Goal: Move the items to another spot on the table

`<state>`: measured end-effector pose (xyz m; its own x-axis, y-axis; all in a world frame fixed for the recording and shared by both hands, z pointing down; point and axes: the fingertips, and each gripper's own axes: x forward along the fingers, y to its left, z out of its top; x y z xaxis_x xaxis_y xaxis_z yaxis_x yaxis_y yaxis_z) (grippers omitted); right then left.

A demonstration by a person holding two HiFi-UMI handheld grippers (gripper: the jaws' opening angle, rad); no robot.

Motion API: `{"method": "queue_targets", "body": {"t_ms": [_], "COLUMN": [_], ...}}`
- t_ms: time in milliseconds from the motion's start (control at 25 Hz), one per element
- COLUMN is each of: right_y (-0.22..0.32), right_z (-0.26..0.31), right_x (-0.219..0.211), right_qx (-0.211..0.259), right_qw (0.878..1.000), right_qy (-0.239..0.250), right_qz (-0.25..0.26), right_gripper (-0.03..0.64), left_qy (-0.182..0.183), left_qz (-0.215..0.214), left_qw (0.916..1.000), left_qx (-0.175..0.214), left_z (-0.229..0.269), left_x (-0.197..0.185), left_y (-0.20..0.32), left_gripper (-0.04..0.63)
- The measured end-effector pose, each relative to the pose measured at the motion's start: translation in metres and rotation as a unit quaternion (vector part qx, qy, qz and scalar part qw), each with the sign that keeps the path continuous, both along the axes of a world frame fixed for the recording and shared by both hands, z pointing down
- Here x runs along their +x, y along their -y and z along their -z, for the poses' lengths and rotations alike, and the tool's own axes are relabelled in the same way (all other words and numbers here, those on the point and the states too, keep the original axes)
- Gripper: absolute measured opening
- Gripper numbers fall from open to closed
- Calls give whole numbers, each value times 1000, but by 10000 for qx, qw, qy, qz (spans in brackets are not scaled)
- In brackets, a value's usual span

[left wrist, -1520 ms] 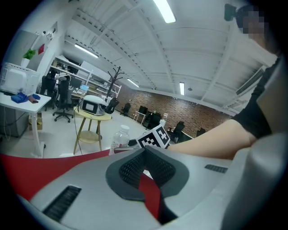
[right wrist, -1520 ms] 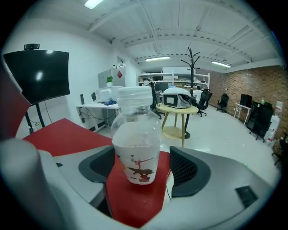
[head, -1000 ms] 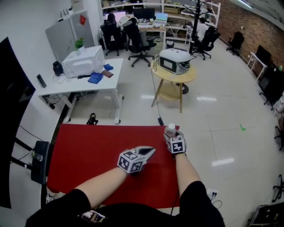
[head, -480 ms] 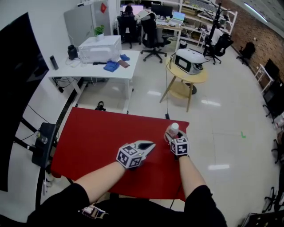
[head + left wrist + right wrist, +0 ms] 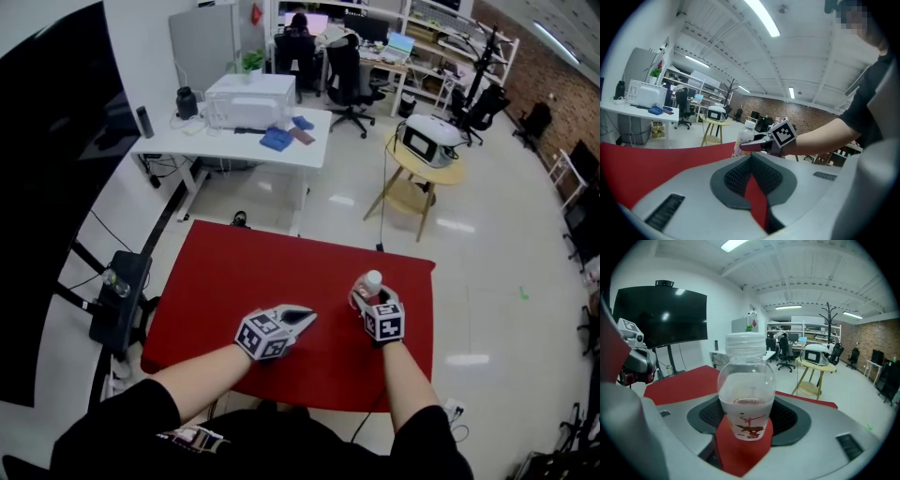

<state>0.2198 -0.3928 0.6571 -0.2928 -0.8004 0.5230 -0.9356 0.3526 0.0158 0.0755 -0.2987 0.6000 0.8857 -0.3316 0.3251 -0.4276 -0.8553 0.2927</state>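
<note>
A clear plastic bottle [image 5: 746, 390] with a white cap and a printed label stands upright between the pads of my right gripper [image 5: 745, 427], which is shut on it. In the head view the bottle [image 5: 372, 279] and right gripper [image 5: 373, 298] are over the right part of the red table [image 5: 234, 272]. My left gripper [image 5: 298, 319] hovers near the table's middle front, its jaws shut with nothing between them. The left gripper view looks past the left gripper [image 5: 751, 164] at the bottle [image 5: 745, 136] and the right gripper [image 5: 761, 144].
A large black screen [image 5: 47, 187] stands to the left, with a dark box on a stand [image 5: 117, 300] beside the table's left edge. Beyond the table are a white desk [image 5: 234, 131] and a round wooden table [image 5: 427, 159]. The floor lies past the table's right edge.
The head view has swung, so the table now sits farther right in the frame. My right gripper has carried the bottle away from the far right corner, inward over the table. Both grips are unchanged.
</note>
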Motion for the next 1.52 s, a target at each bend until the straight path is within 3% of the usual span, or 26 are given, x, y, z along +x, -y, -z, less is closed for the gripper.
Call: {"method": "queue_targets", "body": {"t_ms": [240,560,760,1000,1240,1520], "right_y": [-17,-37,-56,-70,-106,-154], "right_z": [22,18,7,-10,-31,-67], "right_x": [-81,-207,-304,-448,-582,-668], "right_qx": [84,-122,-221,-278,-409,-642], "right_qw": [9981,9918,9893,9851,9658,9314], "right_qy": [52,236,398,390,298,87], "right_qz": [603,1253,1386,1652,2544,3582], "right_gripper": [298,298,298,298,298,298], "left_qy": [140,-110,-233,-14,135,189], "left_qz": [401,1096,1303,1412,1763,2097], "left_qw": [9989,9935,9909,9896,9842,9771], "left_qx": [217,293,252,261,11,-321], "left_z": [1,10,5,-2,-14,-29], "left_x": [-69,-174,-273,-417,-515,-563], "left_y": [-18,-45,-63,-83,-118,-156], "left_gripper": [-8,-7,-6,-8,-6,-8]}}
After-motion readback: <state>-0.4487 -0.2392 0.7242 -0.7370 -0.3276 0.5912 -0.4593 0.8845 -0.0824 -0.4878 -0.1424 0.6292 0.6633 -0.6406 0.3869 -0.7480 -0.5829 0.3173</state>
